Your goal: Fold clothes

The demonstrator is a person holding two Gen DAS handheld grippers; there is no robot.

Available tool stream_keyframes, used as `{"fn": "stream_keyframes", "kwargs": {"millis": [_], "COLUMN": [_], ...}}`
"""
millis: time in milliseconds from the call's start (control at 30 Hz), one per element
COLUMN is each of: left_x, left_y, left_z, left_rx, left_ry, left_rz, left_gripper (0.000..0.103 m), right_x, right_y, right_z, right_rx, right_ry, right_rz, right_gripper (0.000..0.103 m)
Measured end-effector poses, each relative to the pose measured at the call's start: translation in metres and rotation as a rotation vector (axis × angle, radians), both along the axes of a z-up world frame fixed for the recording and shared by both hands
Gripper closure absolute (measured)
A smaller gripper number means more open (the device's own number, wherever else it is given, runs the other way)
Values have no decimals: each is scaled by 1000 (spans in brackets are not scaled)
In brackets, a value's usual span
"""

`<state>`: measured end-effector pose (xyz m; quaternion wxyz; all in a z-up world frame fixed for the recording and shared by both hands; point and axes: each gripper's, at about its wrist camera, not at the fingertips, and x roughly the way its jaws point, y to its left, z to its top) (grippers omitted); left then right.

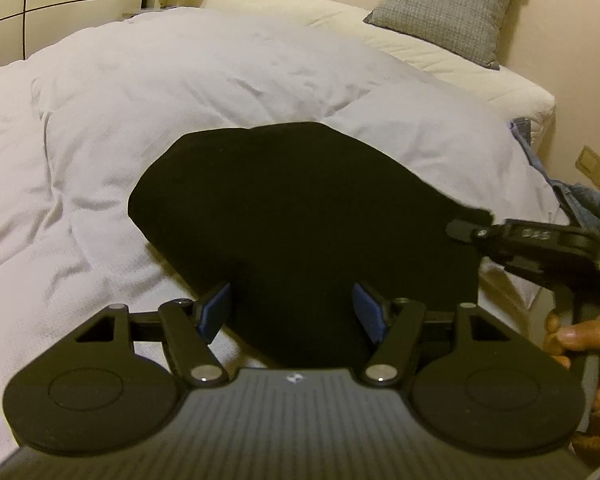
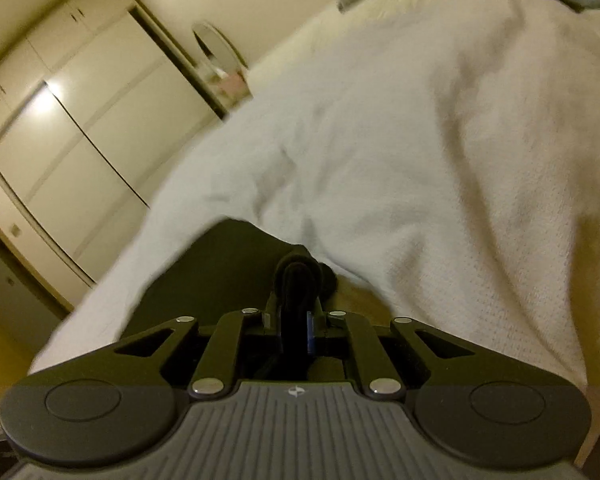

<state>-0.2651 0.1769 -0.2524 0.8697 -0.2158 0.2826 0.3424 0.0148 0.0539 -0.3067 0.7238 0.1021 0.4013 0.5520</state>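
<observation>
Two tools share the black folded cloth garment [image 1: 300, 220] on the white-quilted bed [image 1: 140, 100]: right tool [image 2: 294, 316], clamped on its right corner, should draw it taut while left tool [image 1: 290, 308], jaws spread and empty, closes on the near edge.

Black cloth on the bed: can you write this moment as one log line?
black cloth on white duvet | left hand-held gripper open | right hand-held gripper shut on cloth edge

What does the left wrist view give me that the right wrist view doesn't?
Only the left wrist view shows the black garment's full outline on the bed, the grey pillow, blue denim by the far edge, and the left gripper with jaws open around the garment's near edge. Only the right wrist view shows the wardrobe doors and the right gripper shut on a bunched fold. Both show the garment and white duvet.
</observation>
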Motion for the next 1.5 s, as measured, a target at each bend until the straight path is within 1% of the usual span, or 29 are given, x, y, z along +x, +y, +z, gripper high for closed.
{"fn": "stream_keyframes", "kwargs": {"millis": [67, 100, 167, 233, 300, 367, 400, 433, 467, 500, 533, 600, 633, 700, 733, 767, 800, 833, 867, 933, 967, 1033, 1100, 1167, 1233, 1300, 1400, 1500], "left_x": [-2, -3, -5, -7, -8, -8, -8, -6, -3, 1, 4, 9, 12, 11, 9, 6, 4, 1, -1, -6, -9, -15, -21, -28, -35, -42, -52, -61], "left_y": [-4, -6, -10, -14, -18, -28, -33, -37, -41, -44, -47, -49, -49, -51, -51, -52, -54, -57, -59, -64, -66, -70, -77, -86, -96, -105, -120, -137], "left_z": [2, 3, 6, 8, 10, 9, 8, 5, 1, -3, -7, -12, -14, -12, -10, -6, -2, 2, 4, 9, 10, 13, 19, 31, 43, 55, 72, 84], "left_rx": [6, 10, 16, 23, 29, 30, 30, 30, 30, 42, 59, 72, 76, 59, 42, 22, 14, 12, 9, -3, -15, -30, -29, -14, 4, 22, 49, 67], "left_ry": [3, 4, 6, 9, 11, 12, 11, 18, 30, 44, 60, 90, 105, 120, 122, 122, 129, 146, 166, 203, 216, 244, 271, 267, 256, 246, 230, 209], "left_rz": [1, 2, 3, 4, 6, -21, -38, -47, -52, -54, -57, -52, -47, -23, -5, 16, 38, 62, 86, 134, 157, 201, 245, 269, 289, 308, 337, 335], "left_gripper": [40, 41, 45, 49, 56, 63, 66, 67, 68, 68, 67, 66, 66, 65, 65, 65, 65, 65, 65, 62, 58, 57, 50, 46, 41, 31, 26, 24], "right_x": [4, 6, 8, 5, -2, -16, -23, -32, -38, -40, -40, -35, -30, -27, -27, -28, -30, -34, -38, -47, -55, -69, -80, -91, -99, -107, -116, -126], "right_y": [12, 19, 14, 1, -13, -24, -24, -21, -17, -10, -3, 8, 10, 8, 6, 1, -4, -16, -25, -43, -50, -64, -77, -87, -91, -95, -107, -117], "right_z": [-5, -7, 3, 17, 32, 49, 53, 56, 54, 49, 38, 19, 11, 11, 16, 22, 29, 37, 42, 47, 47, 46, 48, 57, 72, 86, 105, 115], "right_rx": [-52, -78, -93, -107, -97, -53, -41, -41, -51, -77, -117, -198, -205, -207, -220, -234, -241, -237, -226, -216, -235, -273, -288, -292, -273, -250, -231, -239], "right_ry": [15, 22, 12, -40, -108, -188, -223, -272, -302, -317, -327, -319, -304, -280, -277, -275, -276, -274, -264, -229, -224, -213, -192, -190, -222, -246, -267, -293], "right_rz": [9, 14, -11, -43, -68, -34, -3, 41, 75, 92, 101, 118, 114, 116, 115, 100, 91, 82, 78, 100, 111, 133, 142, 153, 159, 162, 157, 158], "right_gripper": [89, 87, 58, 52, 51, 52, 54, 62, 67, 69, 71, 74, 78, 78, 75, 69, 67, 62, 54, 46, 40, 30, 26, 16, 14, 14, 14, 14]}}
